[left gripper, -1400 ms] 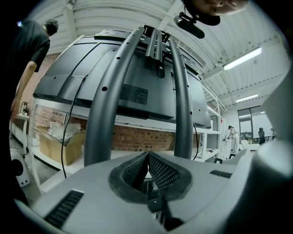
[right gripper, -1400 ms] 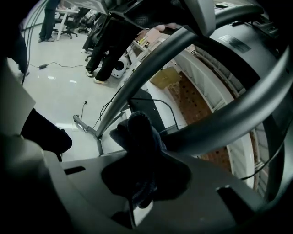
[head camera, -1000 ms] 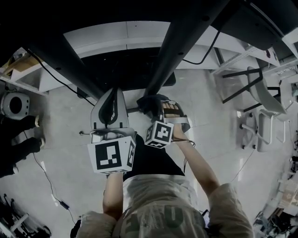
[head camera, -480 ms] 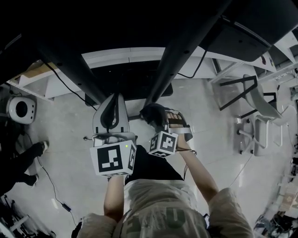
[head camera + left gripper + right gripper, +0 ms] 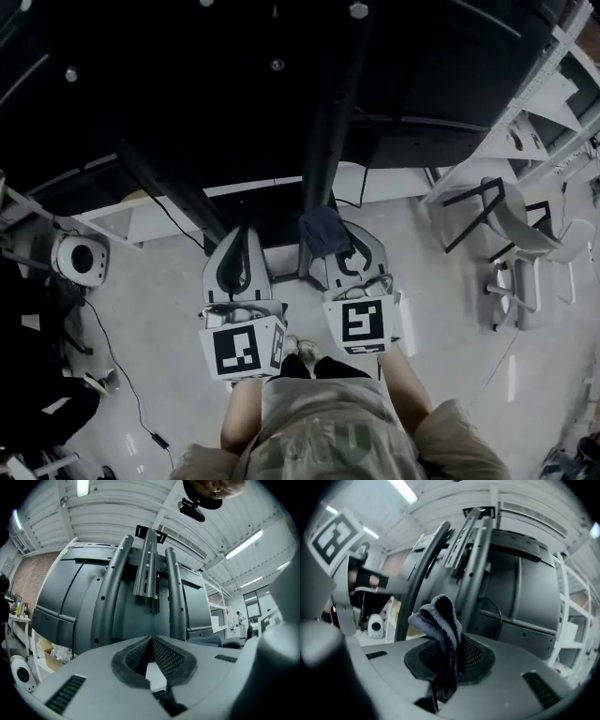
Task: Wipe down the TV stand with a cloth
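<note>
Right gripper view has the right gripper (image 5: pixel 450 657) clamped on the cloth (image 5: pixel 439 620). It's a dark, fuzzy wad, bunched in a fold between the pads, with a rounded tuft standing up past the tips. We judge it light, soft and limp, so it will fold around a tube easily but won't push back. Pressure has to come from the jaws behind it, and the hold should stay deep on the bunched part, since drag on the metal could tug it out

Head view puts the cloth (image 5: pixel 322 232) at the tip of the right gripper (image 5: pixel 342 248), just beside the foot of the TV stand (image 5: pixel 328 141) centre post. We can't tell whether it's touching

The stand looks like rigid dark metal: curved tubes and a slotted bracket column (image 5: pixel 149 564) with bolt holes. It's probably heavy and smooth, so it should not shift under wiping, but holes and bracket edges may snag fibres

Left gripper (image 5: pixel 151 641) has its jaws pressed together at the tips with nothing between them, aimed up at the stand; in head view it (image 5: pixel 241 248) sits beside the right one, near the left strut
</note>
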`<state>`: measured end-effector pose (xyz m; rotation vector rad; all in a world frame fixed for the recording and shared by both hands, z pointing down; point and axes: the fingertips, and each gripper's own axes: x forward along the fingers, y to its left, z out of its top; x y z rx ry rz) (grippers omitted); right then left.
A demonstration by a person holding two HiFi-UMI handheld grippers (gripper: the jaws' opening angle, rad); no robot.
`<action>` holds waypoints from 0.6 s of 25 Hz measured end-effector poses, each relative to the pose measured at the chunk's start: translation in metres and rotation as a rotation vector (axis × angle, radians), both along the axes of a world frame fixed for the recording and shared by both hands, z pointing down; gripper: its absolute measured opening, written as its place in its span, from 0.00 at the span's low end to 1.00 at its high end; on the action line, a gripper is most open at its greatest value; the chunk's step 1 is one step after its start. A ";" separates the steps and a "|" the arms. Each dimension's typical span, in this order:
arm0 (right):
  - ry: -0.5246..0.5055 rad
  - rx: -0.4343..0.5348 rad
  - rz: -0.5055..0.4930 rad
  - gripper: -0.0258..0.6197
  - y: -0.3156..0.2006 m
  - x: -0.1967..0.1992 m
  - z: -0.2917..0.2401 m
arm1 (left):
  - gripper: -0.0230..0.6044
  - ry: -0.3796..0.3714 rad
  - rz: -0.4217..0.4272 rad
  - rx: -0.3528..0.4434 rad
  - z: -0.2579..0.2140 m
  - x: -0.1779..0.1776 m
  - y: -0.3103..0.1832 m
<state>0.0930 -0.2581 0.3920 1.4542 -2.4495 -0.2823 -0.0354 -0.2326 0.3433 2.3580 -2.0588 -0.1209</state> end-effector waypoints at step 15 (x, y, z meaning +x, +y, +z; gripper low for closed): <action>-0.562 -0.066 -0.088 0.13 0.049 0.031 -0.069 | 0.06 -0.086 -0.091 0.085 -0.045 0.010 0.056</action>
